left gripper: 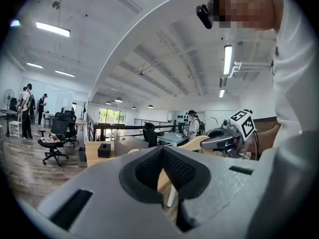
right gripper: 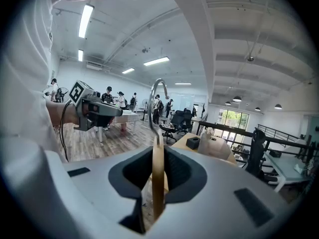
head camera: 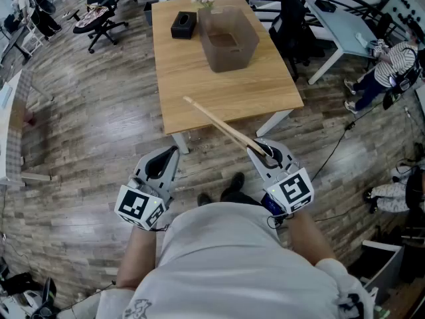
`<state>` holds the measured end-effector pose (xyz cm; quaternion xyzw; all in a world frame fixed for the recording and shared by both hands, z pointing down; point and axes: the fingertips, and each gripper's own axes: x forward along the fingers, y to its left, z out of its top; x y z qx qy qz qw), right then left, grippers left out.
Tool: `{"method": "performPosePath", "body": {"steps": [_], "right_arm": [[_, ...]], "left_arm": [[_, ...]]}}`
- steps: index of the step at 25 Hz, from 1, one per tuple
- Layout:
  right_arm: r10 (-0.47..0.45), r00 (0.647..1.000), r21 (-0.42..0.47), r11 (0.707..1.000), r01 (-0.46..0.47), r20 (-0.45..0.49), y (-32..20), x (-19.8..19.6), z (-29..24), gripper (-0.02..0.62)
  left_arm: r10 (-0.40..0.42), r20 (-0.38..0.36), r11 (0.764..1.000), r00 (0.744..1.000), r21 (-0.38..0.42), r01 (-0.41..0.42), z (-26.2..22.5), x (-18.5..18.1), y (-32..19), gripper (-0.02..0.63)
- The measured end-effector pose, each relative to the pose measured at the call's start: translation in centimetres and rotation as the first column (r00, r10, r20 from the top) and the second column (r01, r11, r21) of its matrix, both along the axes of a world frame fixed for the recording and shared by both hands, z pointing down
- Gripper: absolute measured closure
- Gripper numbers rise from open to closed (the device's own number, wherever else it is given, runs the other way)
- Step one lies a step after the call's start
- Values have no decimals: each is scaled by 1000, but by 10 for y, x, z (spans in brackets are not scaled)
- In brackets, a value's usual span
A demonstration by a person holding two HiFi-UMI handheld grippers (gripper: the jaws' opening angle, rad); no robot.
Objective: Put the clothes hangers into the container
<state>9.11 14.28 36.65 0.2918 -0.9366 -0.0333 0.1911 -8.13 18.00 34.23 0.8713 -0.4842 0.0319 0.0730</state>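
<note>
Carrying is the step in hand: a hanger is gripped and on its way, not yet delivered. The wooden tabletop (head camera: 226,92) stands ahead of the person, with the container (head camera: 249,42), a translucent brownish bin, upright on its far part; from here the bin looks empty, though its bottom is dim. Just beside it on the left sits a small black box (head camera: 184,25).

The hanger (head camera: 219,125) is wooden and is held in the air at a slant. Its free end reaches over the tabletop's near edge, well apart from the container. The right tool (head camera: 257,149) is clamped on it: in the right gripper view the pads press on both faces of the wooden bar (right gripper: 157,173), and the metal hook (right gripper: 157,91) curls up beyond them. The left tool (head camera: 172,153) is held low beside the right one, its jaws together on nothing (left gripper: 162,151).

By my reading, the next move calls for reaching forward across the tabletop until the hanger is above the bin's mouth. It would then need tipping so its length fits inside the walls before the jaws part. The long bar could catch the rim or knock the box.
</note>
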Motion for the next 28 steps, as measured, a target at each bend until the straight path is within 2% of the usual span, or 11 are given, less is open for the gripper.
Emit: {"method": "performPosePath", "body": {"steps": [15,28], "right_arm": [[5,1000,-16,1000,-4,10,-45,25,11,534],[-38,999,-10,999,38,-5,-133,83,18,534]], "left_arm": [[-10,17,1000,1000,-12,10,7,20,-52,600],[-13,55,999,998,-41,15,15,88,-145,600]]}}
